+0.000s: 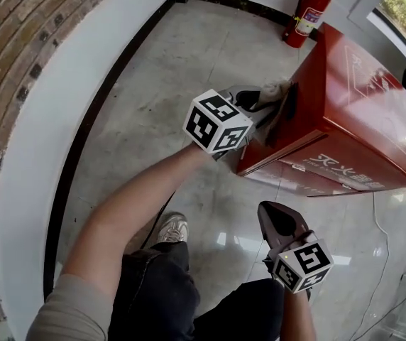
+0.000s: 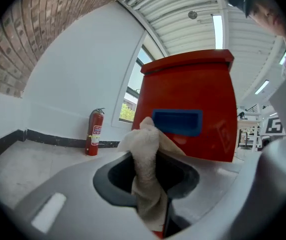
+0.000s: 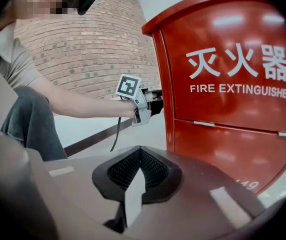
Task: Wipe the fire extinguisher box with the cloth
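The red fire extinguisher box (image 1: 359, 112) stands on the floor with white lettering on its front (image 3: 243, 79). My left gripper (image 1: 268, 106) is shut on a beige cloth (image 1: 275, 89) and holds it at the box's left end wall. In the left gripper view the cloth (image 2: 148, 169) hangs bunched between the jaws, just in front of a blue recessed handle (image 2: 177, 122) on that wall. My right gripper (image 1: 280, 219) hovers low in front of the box, apart from it. Its jaws (image 3: 138, 179) are shut with nothing between them.
A red fire extinguisher (image 1: 309, 13) stands against the white wall behind the box, also visible as the extinguisher (image 2: 95, 131) in the left gripper view. A black skirting strip (image 1: 96, 112) runs along the wall. The person's knees and a shoe (image 1: 171, 229) are under the grippers on the tiled floor.
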Action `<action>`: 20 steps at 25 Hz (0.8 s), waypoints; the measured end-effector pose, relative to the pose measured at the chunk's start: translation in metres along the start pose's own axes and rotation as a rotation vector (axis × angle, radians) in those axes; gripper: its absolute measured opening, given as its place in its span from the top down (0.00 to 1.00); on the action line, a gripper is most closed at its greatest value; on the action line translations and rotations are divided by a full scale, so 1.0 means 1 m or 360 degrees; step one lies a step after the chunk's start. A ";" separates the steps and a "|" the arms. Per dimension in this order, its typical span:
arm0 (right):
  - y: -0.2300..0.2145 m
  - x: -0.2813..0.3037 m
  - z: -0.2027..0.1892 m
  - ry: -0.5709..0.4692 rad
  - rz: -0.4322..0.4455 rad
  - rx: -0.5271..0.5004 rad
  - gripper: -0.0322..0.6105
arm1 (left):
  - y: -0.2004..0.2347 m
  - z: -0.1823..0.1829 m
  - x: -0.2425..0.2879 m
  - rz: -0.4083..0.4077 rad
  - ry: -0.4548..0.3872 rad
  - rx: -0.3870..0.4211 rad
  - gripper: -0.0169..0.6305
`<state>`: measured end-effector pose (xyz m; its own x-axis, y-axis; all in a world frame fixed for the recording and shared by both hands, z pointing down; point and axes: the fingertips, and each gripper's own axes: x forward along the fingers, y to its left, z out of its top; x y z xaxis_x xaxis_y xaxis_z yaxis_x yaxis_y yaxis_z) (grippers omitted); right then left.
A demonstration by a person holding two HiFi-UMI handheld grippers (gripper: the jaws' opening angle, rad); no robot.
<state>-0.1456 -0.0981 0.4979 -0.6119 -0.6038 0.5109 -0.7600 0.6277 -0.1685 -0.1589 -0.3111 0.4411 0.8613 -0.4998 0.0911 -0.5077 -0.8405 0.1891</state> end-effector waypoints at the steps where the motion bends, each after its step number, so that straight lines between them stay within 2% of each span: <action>1: 0.003 -0.002 -0.001 -0.0005 0.0007 -0.0009 0.91 | -0.009 -0.004 -0.006 -0.0012 0.0013 0.0014 0.83; 8: 0.027 -0.012 -0.009 -0.0006 0.0079 -0.0056 0.91 | -0.065 -0.032 -0.046 -0.0077 0.0072 0.0020 0.83; 12: 0.040 -0.016 -0.014 0.0020 0.0118 -0.0100 0.91 | -0.089 -0.051 -0.062 -0.0109 0.0105 0.0070 0.83; 17: 0.038 -0.016 -0.016 0.0053 0.0110 -0.0109 0.91 | -0.099 -0.091 -0.062 -0.0134 0.0192 0.0038 0.83; 20: 0.033 -0.012 -0.017 0.0078 0.0090 -0.0097 0.91 | -0.092 -0.108 -0.055 -0.0117 0.0183 -0.0030 0.83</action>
<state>-0.1596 -0.0620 0.5006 -0.6408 -0.5426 0.5432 -0.7089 0.6898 -0.1472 -0.1578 -0.1834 0.5242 0.8932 -0.4087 0.1874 -0.4435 -0.8695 0.2174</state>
